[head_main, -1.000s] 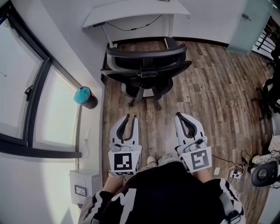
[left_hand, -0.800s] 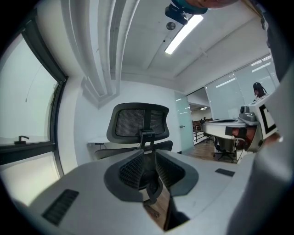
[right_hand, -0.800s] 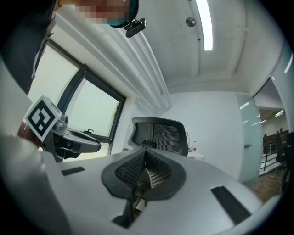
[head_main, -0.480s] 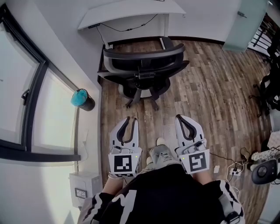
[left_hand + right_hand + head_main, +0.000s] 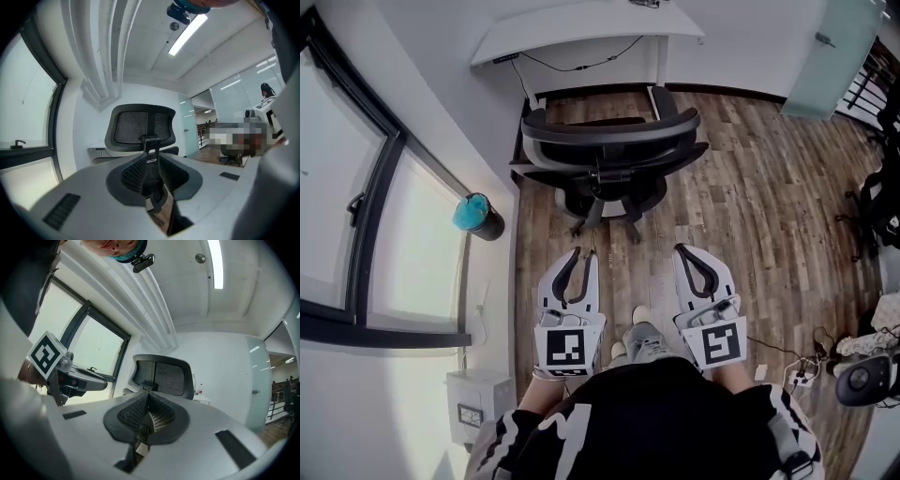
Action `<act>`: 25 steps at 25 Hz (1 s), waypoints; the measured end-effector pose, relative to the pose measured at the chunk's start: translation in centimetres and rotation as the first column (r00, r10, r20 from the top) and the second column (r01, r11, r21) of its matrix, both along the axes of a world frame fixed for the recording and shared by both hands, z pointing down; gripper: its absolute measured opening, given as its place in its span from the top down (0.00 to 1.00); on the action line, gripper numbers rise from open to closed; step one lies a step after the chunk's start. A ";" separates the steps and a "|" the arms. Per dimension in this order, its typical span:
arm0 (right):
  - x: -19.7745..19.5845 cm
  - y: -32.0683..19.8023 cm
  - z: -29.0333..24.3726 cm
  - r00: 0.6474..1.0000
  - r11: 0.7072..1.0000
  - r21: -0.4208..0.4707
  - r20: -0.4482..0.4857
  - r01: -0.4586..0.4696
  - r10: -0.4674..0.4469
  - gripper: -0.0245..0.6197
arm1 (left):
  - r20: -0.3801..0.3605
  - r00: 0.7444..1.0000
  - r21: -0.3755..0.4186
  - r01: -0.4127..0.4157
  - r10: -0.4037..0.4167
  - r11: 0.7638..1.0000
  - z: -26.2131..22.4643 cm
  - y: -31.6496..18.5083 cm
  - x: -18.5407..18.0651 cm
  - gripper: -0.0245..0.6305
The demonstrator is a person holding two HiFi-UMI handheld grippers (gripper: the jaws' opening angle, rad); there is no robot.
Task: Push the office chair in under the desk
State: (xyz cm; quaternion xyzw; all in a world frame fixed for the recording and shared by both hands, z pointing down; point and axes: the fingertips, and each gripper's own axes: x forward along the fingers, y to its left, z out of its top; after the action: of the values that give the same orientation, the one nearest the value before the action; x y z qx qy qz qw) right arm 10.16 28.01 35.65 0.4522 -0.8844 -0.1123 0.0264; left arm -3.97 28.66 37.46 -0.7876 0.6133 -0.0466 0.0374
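Person takes step toward office chair (image 5: 609, 141), so push is only in approach.

- Left gripper (image 5: 584, 253): lower centre, jaws closed, holds nothing.
- Right gripper (image 5: 682, 250): beside it, also closed and empty.
- Chair: upper centre, backrest toward grippers, not yet under desk (image 5: 581, 23) at top edge.
- Versus earlier frame: feet shifted, chair slightly nearer, still apart from both grippers.

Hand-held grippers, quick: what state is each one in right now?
Left hand-held gripper: closed, holding nothing.
Right hand-held gripper: closed, holding nothing.
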 end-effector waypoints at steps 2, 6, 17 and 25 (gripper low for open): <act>-0.1 -0.9 0.0 1.000 1.000 0.001 -0.017 0.011 -0.011 0.95 | -0.013 1.000 -0.015 0.011 -0.011 1.000 -0.3 -0.8 0.0 0.84; -0.6 -2.6 0.1 0.999 1.000 0.002 -0.033 0.029 -0.029 0.95 | -0.008 1.000 0.001 0.025 -0.025 1.000 -0.5 -2.5 -0.3 0.84; -1.2 -6.2 0.3 0.997 0.997 -0.008 -0.038 0.072 -0.072 0.95 | 0.003 0.999 -0.002 0.049 -0.049 0.999 -0.2 -5.9 -0.7 0.84; -1.7 -8.4 0.6 0.994 0.995 -0.021 -0.042 0.100 -0.101 0.95 | -0.004 0.998 -0.026 0.070 -0.070 0.997 0.4 -8.1 -1.4 0.84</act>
State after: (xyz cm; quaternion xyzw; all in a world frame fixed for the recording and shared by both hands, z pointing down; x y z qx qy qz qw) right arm 8.50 19.59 36.22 0.4044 -0.9063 -0.1146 0.0440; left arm -5.33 20.60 37.87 -0.7660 0.6401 -0.0538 0.0238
